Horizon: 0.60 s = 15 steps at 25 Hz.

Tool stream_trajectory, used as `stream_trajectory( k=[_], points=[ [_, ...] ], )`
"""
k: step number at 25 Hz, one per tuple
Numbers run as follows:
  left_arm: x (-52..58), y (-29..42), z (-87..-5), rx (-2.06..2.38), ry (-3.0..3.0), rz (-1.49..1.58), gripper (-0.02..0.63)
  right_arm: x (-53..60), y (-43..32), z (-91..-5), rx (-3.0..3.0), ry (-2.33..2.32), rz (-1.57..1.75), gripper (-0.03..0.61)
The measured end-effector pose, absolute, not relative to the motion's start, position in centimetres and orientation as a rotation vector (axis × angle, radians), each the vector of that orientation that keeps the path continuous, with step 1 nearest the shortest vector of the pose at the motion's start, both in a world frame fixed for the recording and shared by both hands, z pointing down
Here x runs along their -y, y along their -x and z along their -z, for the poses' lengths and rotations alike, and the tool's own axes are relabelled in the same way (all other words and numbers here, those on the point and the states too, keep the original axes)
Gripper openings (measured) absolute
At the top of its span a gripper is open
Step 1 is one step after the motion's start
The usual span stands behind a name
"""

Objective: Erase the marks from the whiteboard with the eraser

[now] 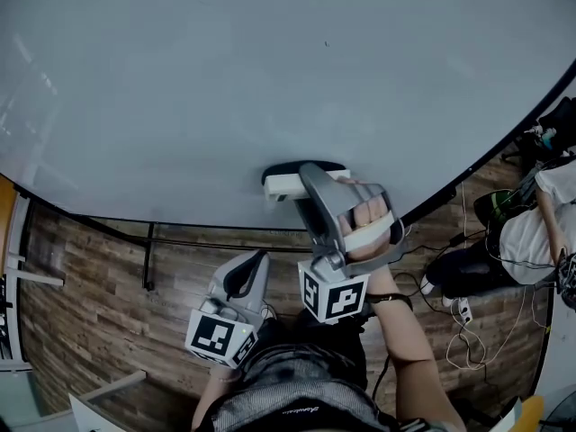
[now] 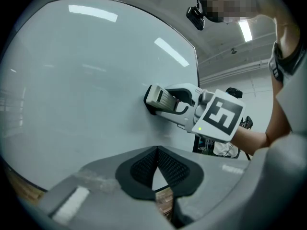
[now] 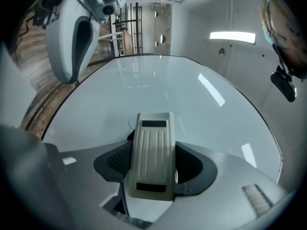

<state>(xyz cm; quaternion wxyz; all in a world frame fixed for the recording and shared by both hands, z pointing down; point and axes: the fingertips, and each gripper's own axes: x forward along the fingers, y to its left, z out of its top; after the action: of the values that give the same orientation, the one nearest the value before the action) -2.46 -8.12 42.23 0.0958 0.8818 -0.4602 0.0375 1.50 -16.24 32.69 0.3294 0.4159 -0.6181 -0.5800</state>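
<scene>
The whiteboard (image 1: 270, 79) fills the upper head view and looks almost clean; a tiny dark speck (image 1: 327, 43) sits high up. My right gripper (image 1: 308, 180) is shut on the beige eraser (image 1: 283, 185) and presses it flat against the board near its lower edge. In the right gripper view the eraser (image 3: 153, 138) lies between the jaws, with a thin dark stroke (image 3: 130, 125) just beside its left edge. My left gripper (image 1: 255, 266) hangs below the board, shut and holding nothing. In the left gripper view, the eraser (image 2: 159, 98) rests against the board (image 2: 72, 80).
Below the board's edge is a wooden floor (image 1: 81, 295) with the board's dark stand bar (image 1: 148, 255). A seated person (image 1: 531, 228) and loose cables (image 1: 468, 331) are at the right.
</scene>
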Motion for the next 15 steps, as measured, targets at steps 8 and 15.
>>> stream_trajectory(
  k=[8,15],
  points=[
    [7.8,2.5,-42.2,1.369,-2.601,-0.097,-0.002,16.1,-1.7,-37.1,1.596,-1.021,1.498,0.261],
    [8.0,2.6,-42.1,1.393,-2.606,-0.106,-0.002,15.6,-2.0,-37.8,1.774,-1.061,1.359,0.262]
  ],
)
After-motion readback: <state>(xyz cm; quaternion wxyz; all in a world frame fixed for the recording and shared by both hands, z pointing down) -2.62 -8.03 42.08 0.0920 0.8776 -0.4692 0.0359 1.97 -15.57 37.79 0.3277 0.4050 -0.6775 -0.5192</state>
